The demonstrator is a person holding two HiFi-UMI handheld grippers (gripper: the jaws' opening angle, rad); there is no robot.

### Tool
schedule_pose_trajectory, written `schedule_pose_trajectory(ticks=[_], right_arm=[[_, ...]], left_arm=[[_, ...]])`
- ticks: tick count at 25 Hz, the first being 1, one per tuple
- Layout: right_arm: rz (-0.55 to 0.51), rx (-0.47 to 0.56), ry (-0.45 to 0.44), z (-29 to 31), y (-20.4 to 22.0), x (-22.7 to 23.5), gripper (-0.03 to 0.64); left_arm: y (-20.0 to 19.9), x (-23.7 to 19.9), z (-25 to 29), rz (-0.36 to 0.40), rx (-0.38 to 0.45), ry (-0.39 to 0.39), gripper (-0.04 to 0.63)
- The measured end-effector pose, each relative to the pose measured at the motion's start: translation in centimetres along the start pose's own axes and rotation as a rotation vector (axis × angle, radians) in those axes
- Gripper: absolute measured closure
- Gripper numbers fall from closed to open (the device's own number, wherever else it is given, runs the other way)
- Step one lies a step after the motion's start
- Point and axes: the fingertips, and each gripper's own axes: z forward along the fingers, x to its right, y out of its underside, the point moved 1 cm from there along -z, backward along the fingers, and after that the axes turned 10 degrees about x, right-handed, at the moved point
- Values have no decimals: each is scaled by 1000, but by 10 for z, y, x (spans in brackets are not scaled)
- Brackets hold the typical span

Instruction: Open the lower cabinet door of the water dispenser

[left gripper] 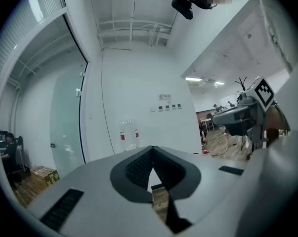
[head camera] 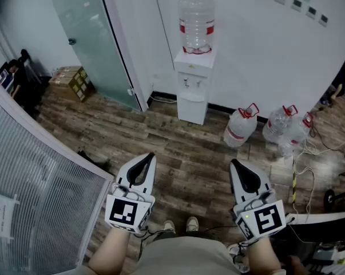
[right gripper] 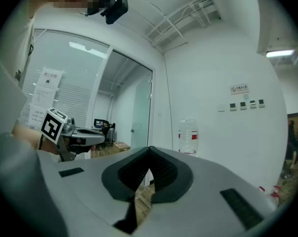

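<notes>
The left gripper [head camera: 149, 156] is held level, well short of the water dispenser [head camera: 193, 76] and to its left, jaws pressed together on nothing. The dispenser stands against the wall [head camera: 246, 39], its lower cabinet door [head camera: 192, 106] shut. The right gripper [head camera: 234, 163], level to its right, also has its 2 jaws together and empty.

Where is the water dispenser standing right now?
In the head view the water dispenser stands top centre against the white wall, just right of the frosted glass door, with spare water bottles on the floor to its right.
</notes>
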Motion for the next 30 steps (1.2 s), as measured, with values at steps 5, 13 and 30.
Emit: schedule_pose_trajectory(ticks=[5,13,30], right_arm=[[18,3,0,4,2,1,611],[50,3,24,6,8,14,611],[64,17,12,9,35,69,611]], left_arm=[[2,-3,3,0,-6,-3,591],[5,-2,13,0,-15,3,591],[11,23,59,19,-8,20,591]])
